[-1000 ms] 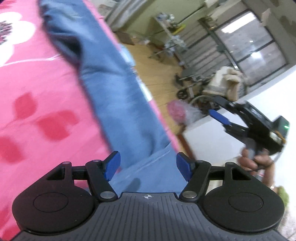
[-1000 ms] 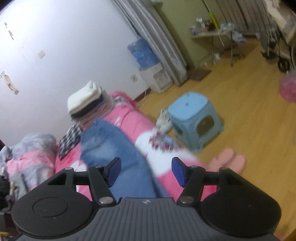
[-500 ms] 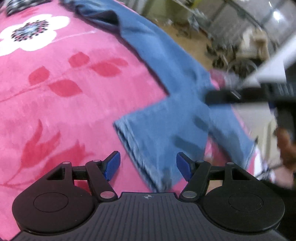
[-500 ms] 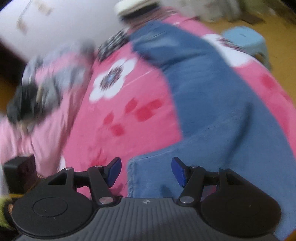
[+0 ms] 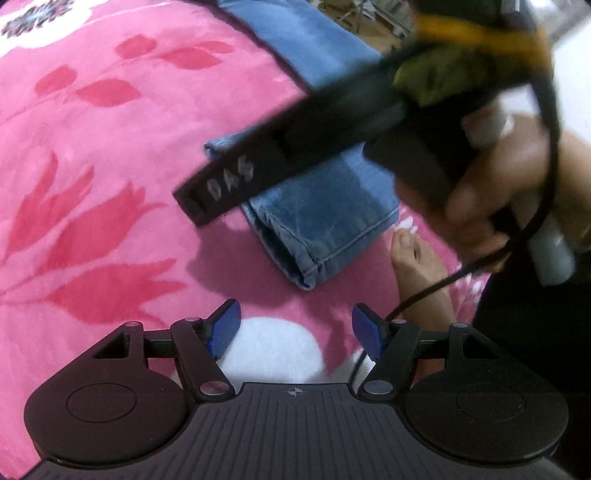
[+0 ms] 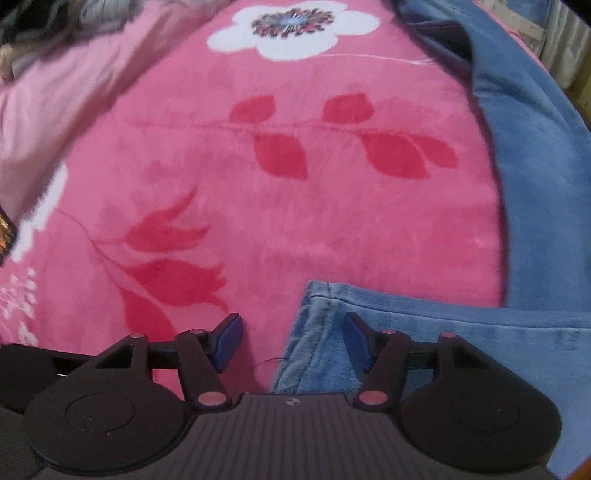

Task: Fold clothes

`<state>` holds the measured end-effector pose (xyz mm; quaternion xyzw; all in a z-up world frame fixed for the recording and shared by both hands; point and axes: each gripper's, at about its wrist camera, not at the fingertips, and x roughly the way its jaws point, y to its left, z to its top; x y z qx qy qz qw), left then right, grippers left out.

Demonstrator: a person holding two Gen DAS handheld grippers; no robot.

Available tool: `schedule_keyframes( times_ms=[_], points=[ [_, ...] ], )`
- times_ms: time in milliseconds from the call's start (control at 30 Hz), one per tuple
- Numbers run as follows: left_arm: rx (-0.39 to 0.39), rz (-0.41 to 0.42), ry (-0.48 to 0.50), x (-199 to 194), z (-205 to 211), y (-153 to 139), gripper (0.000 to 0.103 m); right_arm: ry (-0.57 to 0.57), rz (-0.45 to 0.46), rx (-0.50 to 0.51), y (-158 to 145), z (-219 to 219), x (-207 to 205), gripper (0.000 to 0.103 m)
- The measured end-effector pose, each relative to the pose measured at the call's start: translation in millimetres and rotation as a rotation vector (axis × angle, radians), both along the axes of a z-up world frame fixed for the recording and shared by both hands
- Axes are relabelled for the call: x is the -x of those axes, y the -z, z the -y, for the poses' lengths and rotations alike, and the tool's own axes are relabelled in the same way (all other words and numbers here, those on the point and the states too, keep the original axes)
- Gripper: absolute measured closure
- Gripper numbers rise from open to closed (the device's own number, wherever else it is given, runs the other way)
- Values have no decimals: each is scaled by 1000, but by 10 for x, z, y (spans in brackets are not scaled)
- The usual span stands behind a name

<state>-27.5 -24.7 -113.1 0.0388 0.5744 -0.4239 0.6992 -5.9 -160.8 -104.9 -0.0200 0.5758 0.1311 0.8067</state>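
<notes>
I see mostly a pink plush blanket point(image 6: 295, 229) filling both views, printed with dark red leaves and tulip shapes. A large white flower point(image 6: 291, 29) with a dark centre sits near the blanket's far edge in my right view, and a round white patch point(image 5: 273, 350) shows close in at its near edge in my left. Rumpled pink bedding point(image 6: 48, 99) is heaped along the blanket's left edge. Past the far right corner I catch a blurred strip of wooden floor point(image 5: 373, 29). The light is soft and even.
</notes>
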Motion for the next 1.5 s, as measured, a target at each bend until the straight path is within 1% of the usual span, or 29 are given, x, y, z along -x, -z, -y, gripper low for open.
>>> schedule_keyframes(
  times_ms=[100,167,267,333,367,433,467,500,533,567,633,700,767,833,933,1033,1100,1167,1233,1300,1333,1433,1500],
  points=[
    [19,-28,-32,-36,-87,1,36,-37,29,52,30,-77,49,37],
    [29,-39,-48,-48,-134,-1,36,-38,43,61,24,-64,84,39],
    [39,-39,-57,-39,-172,-24,36,-19,61,60,11,-10,120,50],
    [47,-30,-57,-27,-187,-53,36,0,75,67,2,11,138,61],
    [53,-23,-56,-20,-191,-73,36,11,81,69,1,15,140,64],
    [63,-8,-53,-7,-197,-111,36,39,88,62,-5,29,135,77],
    [67,0,-52,-10,-202,-126,36,57,89,50,-17,61,140,81],
    [73,8,-53,-8,-202,-155,36,79,91,30,-36,108,146,89],
    [79,13,-54,-1,-193,-195,36,106,93,3,-61,167,155,94],
    [86,17,-57,-2,-194,-218,36,134,96,-24,-86,225,165,96],
    [102,25,-64,-27,-212,-230,36,192,111,-89,-145,371,186,98],
    [123,34,-75,-63,-214,-274,36,271,144,-170,-257,591,241,98],
    [157,36,-93,-106,-208,-332,36,358,198,-260,-411,862,337,98],
    [192,35,-112,-137,-189,-388,36,446,261,-322,-578,1128,489,98],
    [223,40,-115,-92,-67,-463,36,580,374,-414,-814,1591,850,98],
    [211,52,-86,-9,31,-473,36,705,465,-494,-965,2043,1257,98],
    [203,60,-67,47,96,-480,36,781,509,-524,-1001,2299,1569,98],
    [192,67,-48,82,164,-462,36,862,541,-559,-974,2538,1897,98],
    [170,77,-31,82,221,-409,36,947,558,-570,-852,2712,2211,98],
    [148,87,-27,79,283,-388,36,1029,553,-597,-657,2848,2467,98],
    [138,91,-28,76,311,-383,36,1071,537,-613,-534,2901,2571,98],
    [115,104,-26,96,385,-391,36,1159,500,-653,-173,3009,2799,98],
    [102,114,-16,125,435,-395,36,1206,490,-671,15,3056,2913,98]
  ],
)
